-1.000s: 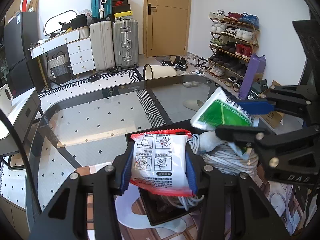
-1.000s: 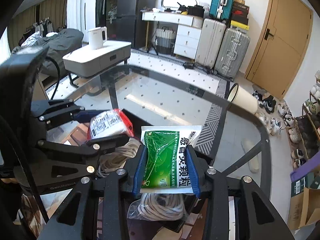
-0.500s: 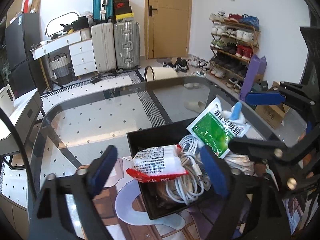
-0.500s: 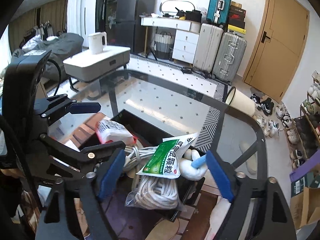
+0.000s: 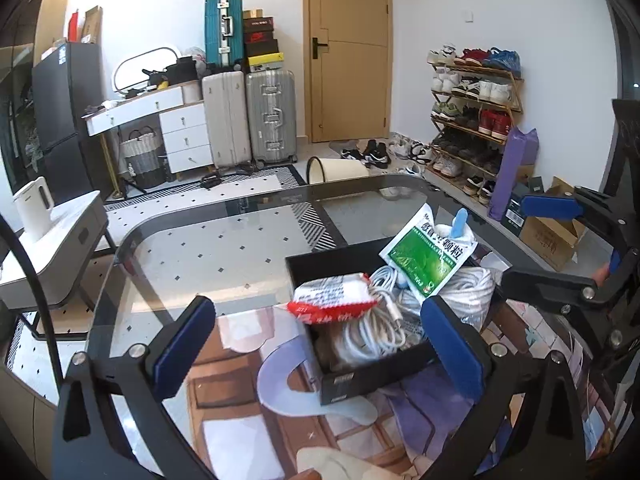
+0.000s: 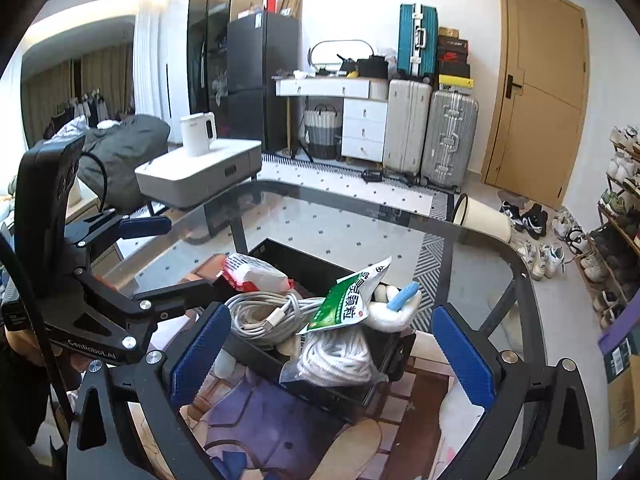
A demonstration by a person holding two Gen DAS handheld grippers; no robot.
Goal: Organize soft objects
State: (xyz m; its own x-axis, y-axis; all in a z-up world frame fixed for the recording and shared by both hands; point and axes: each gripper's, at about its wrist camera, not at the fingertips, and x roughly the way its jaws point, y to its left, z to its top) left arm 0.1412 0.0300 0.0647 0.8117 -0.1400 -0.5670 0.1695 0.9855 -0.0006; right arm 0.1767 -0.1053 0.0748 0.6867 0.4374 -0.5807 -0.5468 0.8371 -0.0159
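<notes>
A black box (image 5: 372, 376) (image 6: 320, 390) stands on the glass table and holds coiled white cables (image 5: 372, 332) (image 6: 264, 314), a bagged white rope (image 6: 340, 360), a white plush toy with a blue part (image 6: 394, 302) (image 5: 458, 224), a red-and-white packet (image 5: 332, 300) (image 6: 254, 274) and a green-and-white packet (image 5: 430, 258) (image 6: 346, 304). Both packets lie loose on top of the pile. My left gripper (image 5: 320, 344) is open and empty, near the box. My right gripper (image 6: 330, 354) is open and empty, near the box.
The box sits on an illustrated mat (image 5: 248, 420) at the near end of the glass table (image 5: 224, 248). A side table with a white kettle (image 6: 198, 134) stands to the left. Suitcases (image 6: 428, 136), a shoe rack (image 5: 472, 112) and a tipped bin (image 5: 336, 170) are beyond.
Both grippers opened and let go of their packets, which dropped onto the pile in the box. Both grippers have since drawn back and up from the box.
</notes>
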